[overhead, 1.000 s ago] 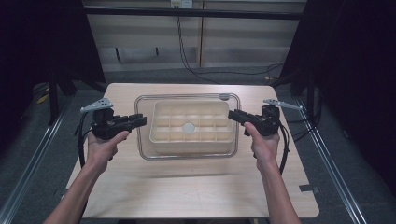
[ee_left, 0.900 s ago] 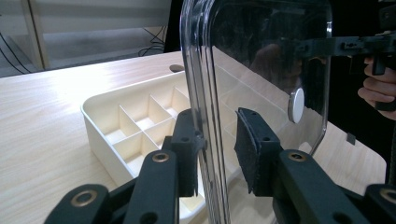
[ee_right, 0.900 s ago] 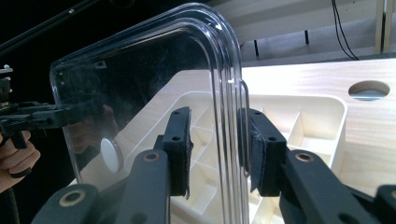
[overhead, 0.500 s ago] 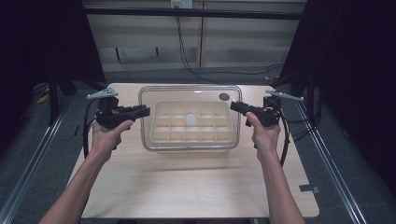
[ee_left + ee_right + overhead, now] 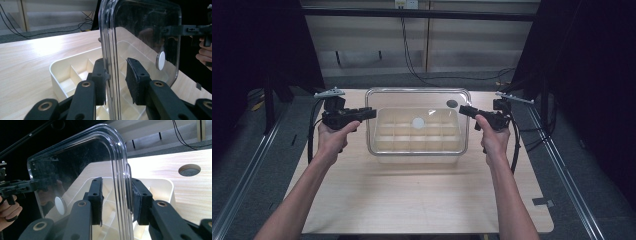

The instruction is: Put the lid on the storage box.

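Black jaws of the left gripper (image 5: pixel 371 113) are clamping the left rim of the clear lid (image 5: pixel 418 97), which is hanging above the cream divided tray (image 5: pixel 418 140); the right gripper (image 5: pixel 463 110) is pinching its right rim.

Bright tabletop glare, dark surroundings, soft focus

Clear lid (image 5: pixel 418 121) held level above cream divided tray (image 5: pixel 418 142); white knob centred.
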The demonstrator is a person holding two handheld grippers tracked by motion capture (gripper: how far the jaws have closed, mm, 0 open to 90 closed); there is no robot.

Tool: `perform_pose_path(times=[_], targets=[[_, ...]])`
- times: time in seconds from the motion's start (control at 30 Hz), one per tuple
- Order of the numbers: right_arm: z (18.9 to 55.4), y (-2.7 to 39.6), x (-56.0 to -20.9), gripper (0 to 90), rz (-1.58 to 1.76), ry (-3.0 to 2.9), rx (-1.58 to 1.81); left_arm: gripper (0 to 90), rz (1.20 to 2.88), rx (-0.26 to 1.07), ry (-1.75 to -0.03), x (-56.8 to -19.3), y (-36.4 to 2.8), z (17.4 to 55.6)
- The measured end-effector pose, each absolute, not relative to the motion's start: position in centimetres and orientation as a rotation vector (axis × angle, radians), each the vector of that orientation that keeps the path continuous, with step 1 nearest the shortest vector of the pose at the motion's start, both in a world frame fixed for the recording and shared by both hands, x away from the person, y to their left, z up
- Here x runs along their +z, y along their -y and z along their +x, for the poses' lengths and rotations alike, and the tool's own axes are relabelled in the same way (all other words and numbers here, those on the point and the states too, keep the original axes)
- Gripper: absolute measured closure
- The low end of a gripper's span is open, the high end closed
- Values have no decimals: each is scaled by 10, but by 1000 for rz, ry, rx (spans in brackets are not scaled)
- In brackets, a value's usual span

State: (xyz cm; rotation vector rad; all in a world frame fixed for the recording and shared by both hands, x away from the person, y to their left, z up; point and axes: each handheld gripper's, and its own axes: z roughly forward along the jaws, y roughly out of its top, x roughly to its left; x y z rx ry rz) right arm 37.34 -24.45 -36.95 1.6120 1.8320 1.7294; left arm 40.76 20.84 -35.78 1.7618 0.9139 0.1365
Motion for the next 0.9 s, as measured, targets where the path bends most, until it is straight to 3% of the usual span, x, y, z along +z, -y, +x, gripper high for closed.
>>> perform_pose_path(times=[0.9], targets=[[410,244,-395,654,1663,-1856,1652,643,1784,97,-980,-390,-204,448]])
